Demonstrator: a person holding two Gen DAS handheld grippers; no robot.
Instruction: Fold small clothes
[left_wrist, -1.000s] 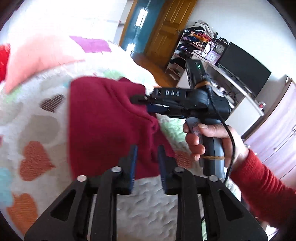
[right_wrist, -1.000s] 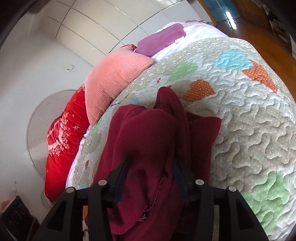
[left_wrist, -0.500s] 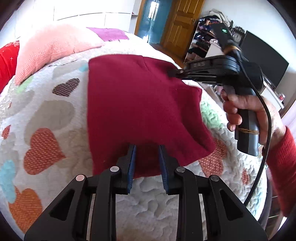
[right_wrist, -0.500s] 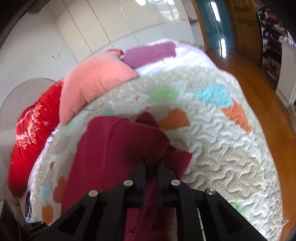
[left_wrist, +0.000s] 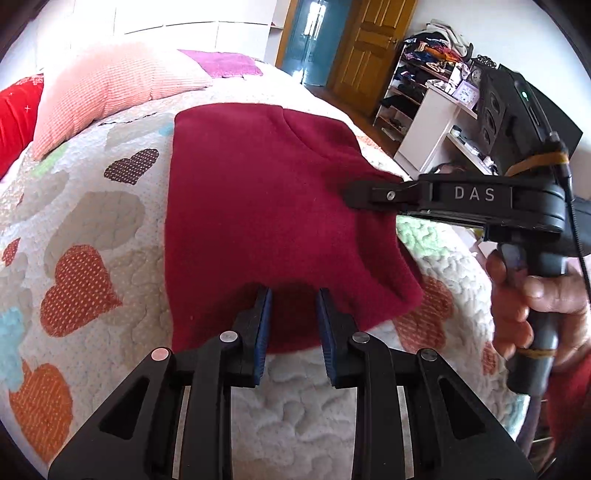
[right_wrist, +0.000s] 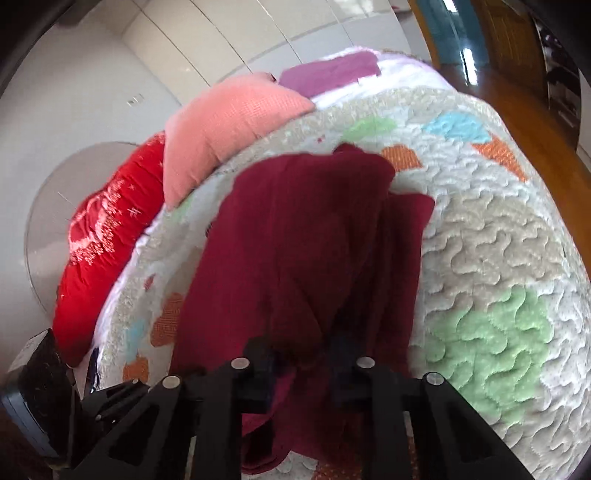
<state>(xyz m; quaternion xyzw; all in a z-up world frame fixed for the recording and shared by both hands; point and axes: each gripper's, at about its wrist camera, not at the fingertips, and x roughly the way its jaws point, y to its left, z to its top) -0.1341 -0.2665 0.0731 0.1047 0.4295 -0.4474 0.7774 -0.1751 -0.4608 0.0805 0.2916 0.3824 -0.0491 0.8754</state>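
A: Progress check? Looks like 1 fold down: maroon garment (left_wrist: 266, 221) lying as a doubled slab on the heart quilt (left_wrist: 85, 236), just below the pink pillow (left_wrist: 110, 85).

B: Yep. Left gripper (left_wrist: 293, 295) pinching the near hem, narrow gap. Right gripper (right_wrist: 301, 354) at the garment's right edge, just eased open a bit, cloth bunched between. Probably another fold and some smoothing left.

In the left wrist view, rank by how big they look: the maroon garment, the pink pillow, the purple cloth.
1. maroon garment, largest.
2. pink pillow.
3. purple cloth, smallest, though it lies farthest from the camera, so unsure.
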